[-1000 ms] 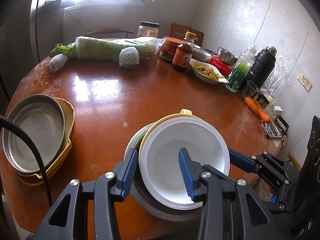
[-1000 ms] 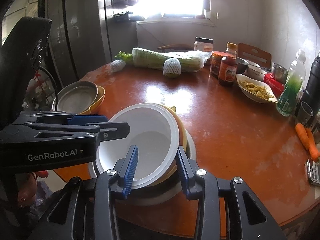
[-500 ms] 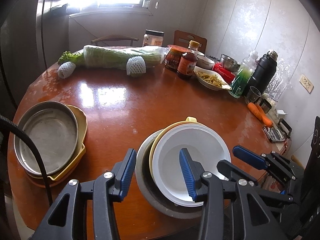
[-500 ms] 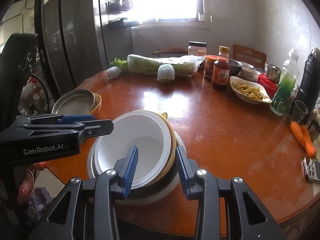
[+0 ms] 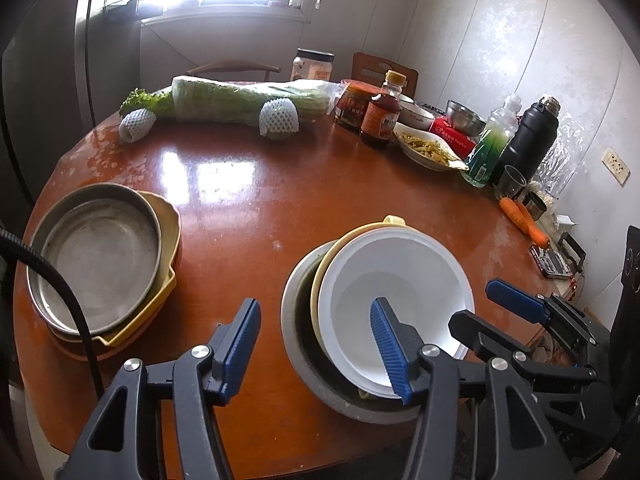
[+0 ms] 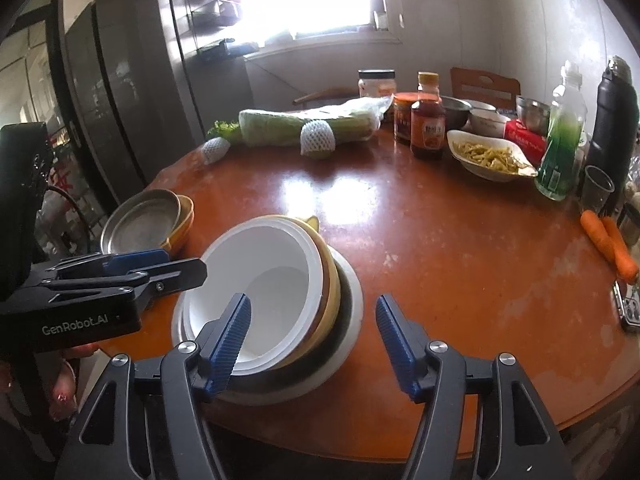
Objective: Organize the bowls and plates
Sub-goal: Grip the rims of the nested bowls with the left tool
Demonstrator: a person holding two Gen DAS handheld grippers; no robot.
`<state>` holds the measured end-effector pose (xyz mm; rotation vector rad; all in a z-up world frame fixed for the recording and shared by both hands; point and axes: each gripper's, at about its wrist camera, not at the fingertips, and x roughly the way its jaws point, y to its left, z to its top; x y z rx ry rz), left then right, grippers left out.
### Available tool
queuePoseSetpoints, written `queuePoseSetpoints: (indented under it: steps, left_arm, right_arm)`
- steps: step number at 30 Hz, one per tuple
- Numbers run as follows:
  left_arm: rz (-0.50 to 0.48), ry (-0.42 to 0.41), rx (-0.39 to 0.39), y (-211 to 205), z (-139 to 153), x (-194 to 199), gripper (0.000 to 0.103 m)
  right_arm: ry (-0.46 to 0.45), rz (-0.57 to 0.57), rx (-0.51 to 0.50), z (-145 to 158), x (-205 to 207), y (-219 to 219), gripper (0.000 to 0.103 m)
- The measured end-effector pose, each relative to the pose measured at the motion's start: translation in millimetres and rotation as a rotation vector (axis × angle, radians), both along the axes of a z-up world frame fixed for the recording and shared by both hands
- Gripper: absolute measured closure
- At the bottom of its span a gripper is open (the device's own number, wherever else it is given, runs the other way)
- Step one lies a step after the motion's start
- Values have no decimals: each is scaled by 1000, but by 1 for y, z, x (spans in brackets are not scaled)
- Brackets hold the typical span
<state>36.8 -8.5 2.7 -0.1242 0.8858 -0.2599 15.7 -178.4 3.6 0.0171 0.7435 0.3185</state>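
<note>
A white bowl sits nested in a yellow bowl, inside a grey bowl, near the table's front edge; the stack also shows in the right wrist view. A metal pan rests in a yellow dish on an orange plate at the left, seen too in the right wrist view. My left gripper is open and empty, above the stack's near left rim. My right gripper is open and empty, above the stack's near right side.
At the back of the round wooden table lie a wrapped cabbage, sauce jars, a dish of food, a green bottle, a black flask and carrots.
Both grippers have pulled back and up from the bowl stack, and their jaws have opened wider. The white bowl sits in the stack, free of both grippers.
</note>
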Motion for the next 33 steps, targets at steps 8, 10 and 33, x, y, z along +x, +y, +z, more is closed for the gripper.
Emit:
queuePoseSetpoints:
  steps: [8,10,33]
  left_arm:
    - [-17,25,-33,3,-7,2,45]
    - [-18,38,-31,2,-11,4,45]
    - [-25,132,-14,-11,-50,26,45]
  right_arm:
    - [38,0,12,-10,2,0,34]
    - [49,-2,13,-13,3,0,34]
    - [116,53,91,-41,17,2,37]
